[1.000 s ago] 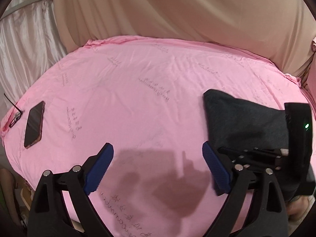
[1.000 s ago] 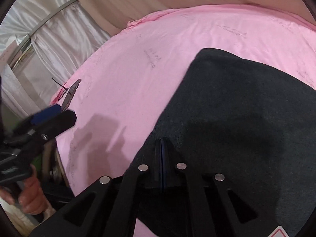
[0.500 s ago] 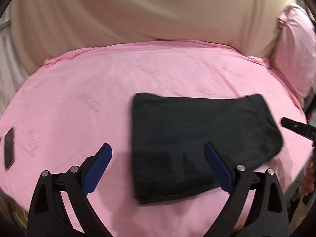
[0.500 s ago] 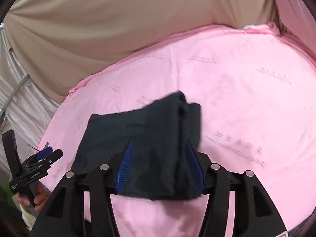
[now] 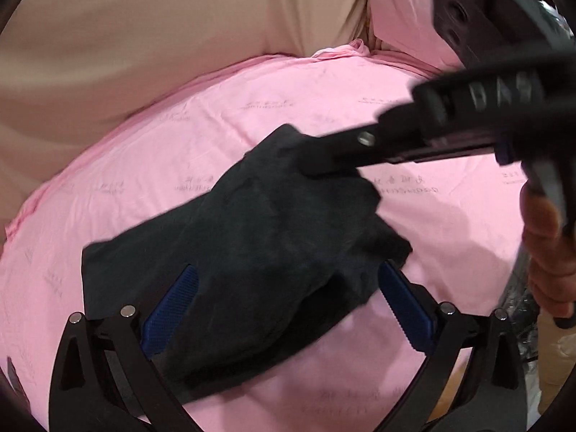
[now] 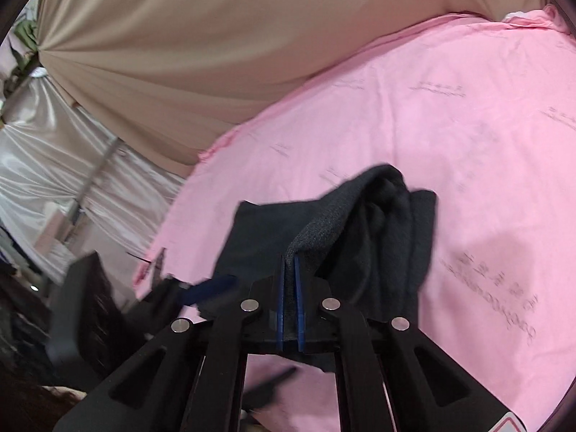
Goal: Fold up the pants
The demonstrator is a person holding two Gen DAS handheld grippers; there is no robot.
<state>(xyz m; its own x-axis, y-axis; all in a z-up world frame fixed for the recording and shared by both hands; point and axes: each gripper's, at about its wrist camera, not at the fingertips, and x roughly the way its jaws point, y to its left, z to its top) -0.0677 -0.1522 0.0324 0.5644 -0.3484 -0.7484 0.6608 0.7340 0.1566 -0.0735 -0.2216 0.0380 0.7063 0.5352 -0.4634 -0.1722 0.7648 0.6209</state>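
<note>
The dark grey folded pants (image 5: 273, 237) lie on the pink bed sheet (image 5: 324, 108), with one end lifted. My right gripper (image 6: 289, 298) is shut on an edge of the pants (image 6: 360, 223) and holds that end up off the sheet. In the left wrist view the right gripper (image 5: 324, 154) reaches in from the right and pinches the far corner. My left gripper (image 5: 284, 306) is open, its blue pads (image 5: 172, 309) straddling the near part of the pants. In the right wrist view the left gripper (image 6: 212, 284) shows blurred at lower left.
A beige curtain (image 5: 144, 36) hangs behind the bed. A pink pillow (image 5: 396, 10) stands at the far right corner. A phone (image 6: 158, 266) lies at the sheet's left edge. Silvery drapes (image 6: 54, 165) hang beyond the bed on the left.
My right gripper, open half a second ago, has shut on the pants' edge and lifted it. My left gripper has moved close over the pants and stays open.
</note>
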